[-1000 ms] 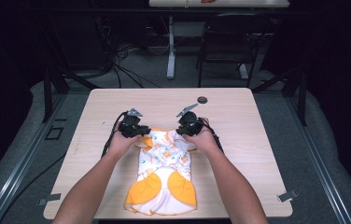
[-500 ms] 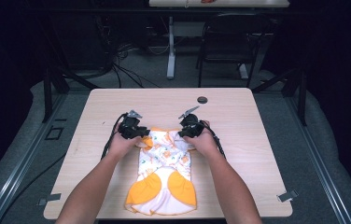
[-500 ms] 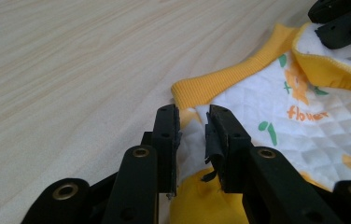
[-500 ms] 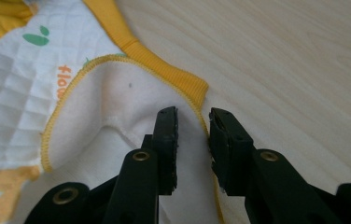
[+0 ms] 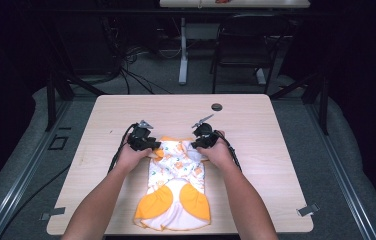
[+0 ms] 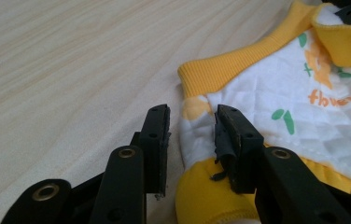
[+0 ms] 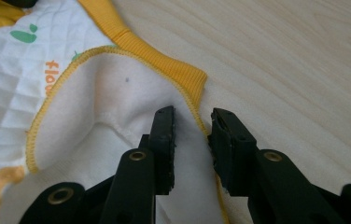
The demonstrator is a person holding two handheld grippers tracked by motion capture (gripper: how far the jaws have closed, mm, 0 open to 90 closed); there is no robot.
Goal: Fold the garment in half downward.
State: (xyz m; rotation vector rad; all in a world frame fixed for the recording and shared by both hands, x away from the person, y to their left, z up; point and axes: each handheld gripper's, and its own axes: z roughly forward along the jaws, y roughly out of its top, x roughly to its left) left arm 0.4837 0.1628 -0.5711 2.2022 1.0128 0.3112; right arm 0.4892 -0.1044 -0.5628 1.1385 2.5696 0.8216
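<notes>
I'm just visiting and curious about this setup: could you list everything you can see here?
Garment: one, white quilted cloth with orange patches, orange trim and small green and orange prints, lying on the near middle of the table.
Table: one, light wood, centre of the high view.
Small round disc: one, dark, far side of the table top.
Chair: one, black, on the floor beyond the table.
Cables: several, black, on the floor at far left.
Left gripper: one, black, jaws just opened, astride the garment's left edge without pressing it.
Right gripper: one, black, jaws just opened, astride the garment's right edge.
Forearms: two, reaching in from the near edge.
</notes>
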